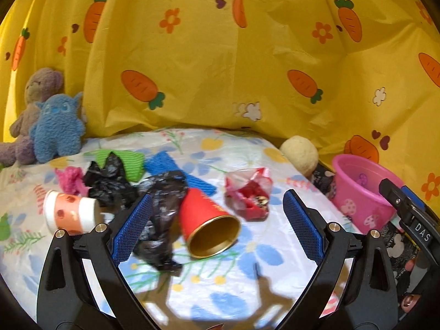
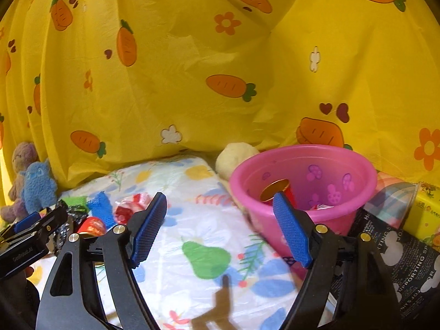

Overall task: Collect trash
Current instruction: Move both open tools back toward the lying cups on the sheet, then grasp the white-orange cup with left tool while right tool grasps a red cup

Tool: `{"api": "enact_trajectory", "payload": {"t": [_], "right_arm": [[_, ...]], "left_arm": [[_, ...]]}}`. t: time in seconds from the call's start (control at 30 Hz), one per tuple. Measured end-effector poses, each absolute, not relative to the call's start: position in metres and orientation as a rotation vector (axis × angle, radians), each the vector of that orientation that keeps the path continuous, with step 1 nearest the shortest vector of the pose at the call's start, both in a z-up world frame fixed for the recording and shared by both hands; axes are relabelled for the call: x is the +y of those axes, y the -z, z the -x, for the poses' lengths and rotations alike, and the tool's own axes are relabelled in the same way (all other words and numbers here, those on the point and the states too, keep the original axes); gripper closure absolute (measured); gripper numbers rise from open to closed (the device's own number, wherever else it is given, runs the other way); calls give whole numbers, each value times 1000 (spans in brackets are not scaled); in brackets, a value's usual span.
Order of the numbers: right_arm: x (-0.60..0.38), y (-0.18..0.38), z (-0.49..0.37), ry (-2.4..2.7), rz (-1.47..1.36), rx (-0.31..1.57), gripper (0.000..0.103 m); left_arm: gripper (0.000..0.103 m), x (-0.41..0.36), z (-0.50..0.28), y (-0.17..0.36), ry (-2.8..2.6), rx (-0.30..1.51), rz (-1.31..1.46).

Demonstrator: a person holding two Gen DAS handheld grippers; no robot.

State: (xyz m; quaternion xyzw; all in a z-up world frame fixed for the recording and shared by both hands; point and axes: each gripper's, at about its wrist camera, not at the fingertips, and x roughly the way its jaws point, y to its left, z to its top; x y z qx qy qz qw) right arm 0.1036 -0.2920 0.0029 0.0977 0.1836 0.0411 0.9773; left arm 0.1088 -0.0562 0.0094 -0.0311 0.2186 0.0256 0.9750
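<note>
In the left wrist view my left gripper [image 1: 217, 225] is open, its jaws on either side of a red paper cup [image 1: 206, 222] that lies on its side with its gold inside facing me. Crumpled black plastic [image 1: 162, 209] lies against the cup's left. A white and orange cup [image 1: 71, 214] lies further left, a red wrapper [image 1: 249, 195] to the right. My right gripper [image 2: 220, 225] is open and empty beside the pink bucket [image 2: 354, 170], which holds a red cup [image 2: 277, 189]. The bucket also shows in the left wrist view [image 1: 363, 200].
Green [image 1: 129, 162], blue [image 1: 162, 165] and pink [image 1: 70, 178] cloths lie behind the trash. Plush toys [image 1: 55, 132] sit at the back left, a cream ball [image 1: 299, 151] by the bucket. A yellow carrot curtain [image 1: 220, 55] closes the back. Boxes [image 2: 423, 214] stand right of the bucket.
</note>
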Motion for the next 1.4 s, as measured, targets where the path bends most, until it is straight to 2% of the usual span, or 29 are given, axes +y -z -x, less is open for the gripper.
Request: {"api": "enact_trajectory", "payload": {"t": [0.57,0.87,1.07,1.4], "right_arm": [[-169,16,-92,-304,-109,485,26],[-117,33,-112,-429,-96,613,51],[-102,38,-127,-460,-131,661,57],[-95,43,-140,-470,-136,697,74]], "left_arm": [[9,55,-58,6,-244,445,151],[9,102,-45,8,-310,438,201],[10,125,-48,12,-307,453,233],[32,142,-71,27,-221,539,281]]}}
